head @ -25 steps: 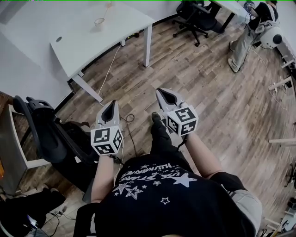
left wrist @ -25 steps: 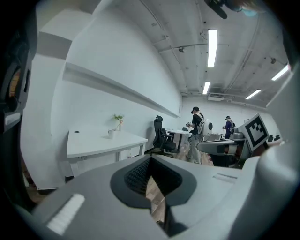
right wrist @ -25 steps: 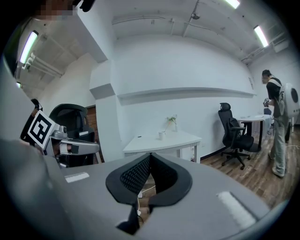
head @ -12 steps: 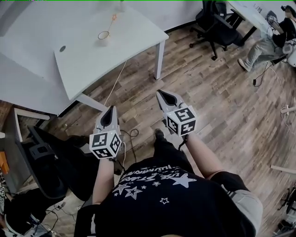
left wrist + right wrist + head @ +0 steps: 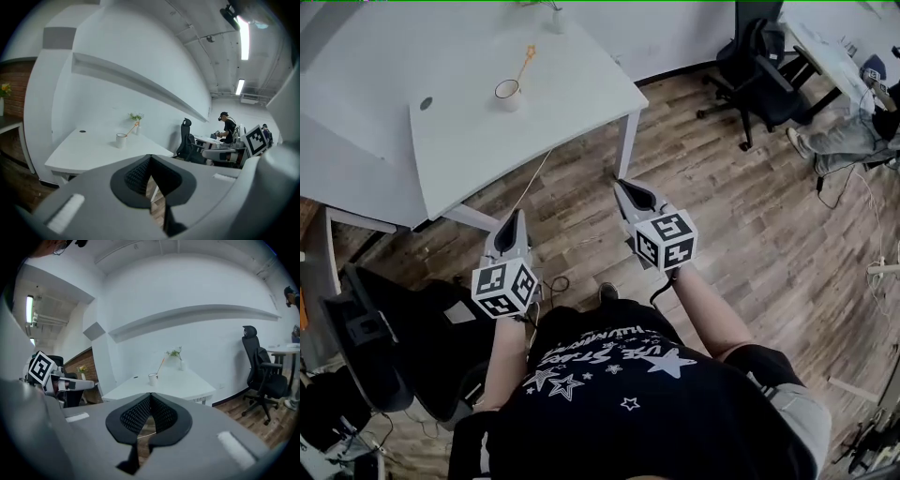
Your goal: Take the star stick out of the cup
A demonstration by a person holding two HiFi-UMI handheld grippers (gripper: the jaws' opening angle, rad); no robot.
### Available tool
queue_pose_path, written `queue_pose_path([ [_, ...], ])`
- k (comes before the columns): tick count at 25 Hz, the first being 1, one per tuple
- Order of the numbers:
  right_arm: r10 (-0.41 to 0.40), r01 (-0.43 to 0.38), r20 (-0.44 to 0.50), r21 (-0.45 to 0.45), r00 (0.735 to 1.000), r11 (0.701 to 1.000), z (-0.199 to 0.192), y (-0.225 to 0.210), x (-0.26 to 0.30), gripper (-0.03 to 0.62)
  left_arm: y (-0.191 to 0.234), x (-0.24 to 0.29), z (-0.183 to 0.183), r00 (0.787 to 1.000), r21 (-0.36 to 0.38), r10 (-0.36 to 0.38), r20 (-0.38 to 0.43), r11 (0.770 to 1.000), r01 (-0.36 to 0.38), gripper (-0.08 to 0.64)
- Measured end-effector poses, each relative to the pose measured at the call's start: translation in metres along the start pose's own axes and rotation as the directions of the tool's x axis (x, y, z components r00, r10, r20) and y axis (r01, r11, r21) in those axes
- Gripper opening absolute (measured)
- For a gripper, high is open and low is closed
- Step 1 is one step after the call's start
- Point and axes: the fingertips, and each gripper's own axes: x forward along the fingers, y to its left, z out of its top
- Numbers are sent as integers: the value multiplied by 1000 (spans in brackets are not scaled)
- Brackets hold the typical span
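1. Head view: the thin orange star stick [image 5: 525, 64] stands in the small white cup [image 5: 507, 95] on the white table [image 5: 553, 122], far off across the wooden floor [image 5: 722, 206]; nothing is done yet
2. Left gripper view: the left gripper [image 5: 150, 157] is clenched on nothing, with the cup [image 5: 121, 140] well ahead
3. Right gripper view: the right gripper [image 5: 150, 394] is likewise pinched together and empty; approach, grasp and lift all remain
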Motion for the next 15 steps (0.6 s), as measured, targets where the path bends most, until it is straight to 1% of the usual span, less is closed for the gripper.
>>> queue_pose_path([
  [4, 50, -50, -10, -4, 999, 999, 8, 0, 24, 17, 17, 1, 9, 998, -13, 59, 13, 998, -59, 3],
  [7, 68, -67, -18, 10, 998, 998, 11, 4, 44, 17, 31, 3, 16, 996, -24, 93, 15, 995, -93, 3],
  [11, 79, -79, -34, 2, 996, 997, 11, 8, 68, 17, 54, 20, 17, 993, -41, 113, 16, 993, -112, 3],
  [15, 65, -66, -44, -18, 997, 998, 16, -1, 89, 17, 69, 45, 20, 994, -46, 111, 19, 993, -110, 3],
])
